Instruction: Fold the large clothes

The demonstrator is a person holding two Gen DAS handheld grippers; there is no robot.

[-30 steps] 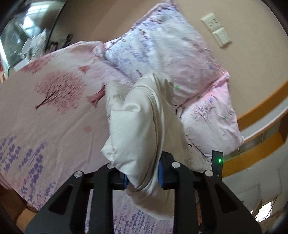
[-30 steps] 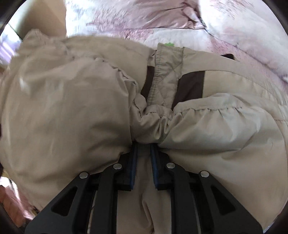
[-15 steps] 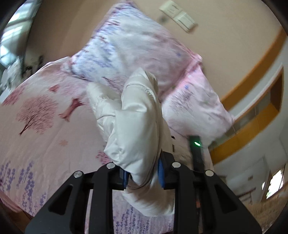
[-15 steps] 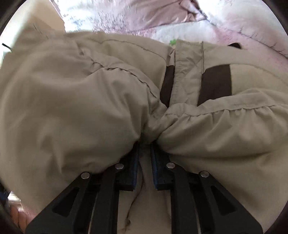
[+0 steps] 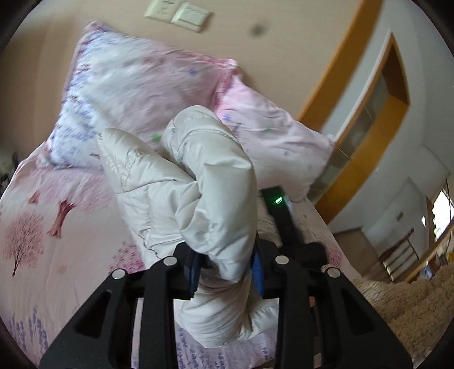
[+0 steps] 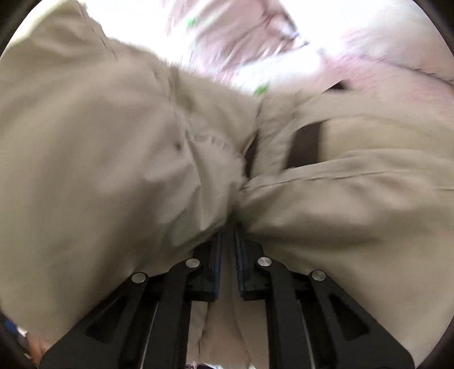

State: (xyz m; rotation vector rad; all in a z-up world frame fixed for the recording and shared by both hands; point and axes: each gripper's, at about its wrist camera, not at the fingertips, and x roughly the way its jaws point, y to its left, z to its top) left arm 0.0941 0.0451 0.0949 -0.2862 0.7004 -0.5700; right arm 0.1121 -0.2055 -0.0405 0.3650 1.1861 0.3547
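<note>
A cream padded jacket (image 5: 198, 193) lies bunched on the pink bed sheet (image 5: 56, 247). My left gripper (image 5: 225, 264) is shut on a thick roll of the jacket and holds it up over the bed. In the right wrist view the same jacket (image 6: 99, 159) fills the frame, blurred, with dark brown lining strips (image 6: 305, 144) beside a quilted placket. My right gripper (image 6: 228, 235) is shut on a gathered fold of the jacket. The right gripper's black body with a green light (image 5: 276, 200) shows behind the roll in the left wrist view.
Two floral pillows (image 5: 136, 93) (image 5: 272, 136) lean on the beige wall with light switches (image 5: 178, 12). A wooden-framed opening (image 5: 369, 113) is at the right. A brown fleece blanket (image 5: 411, 301) lies at the lower right.
My left gripper has swung right and down with the jacket roll; the pillows and wall shifted left in view. My right gripper kept its grip while the jacket shifted, now blurred by motion.
</note>
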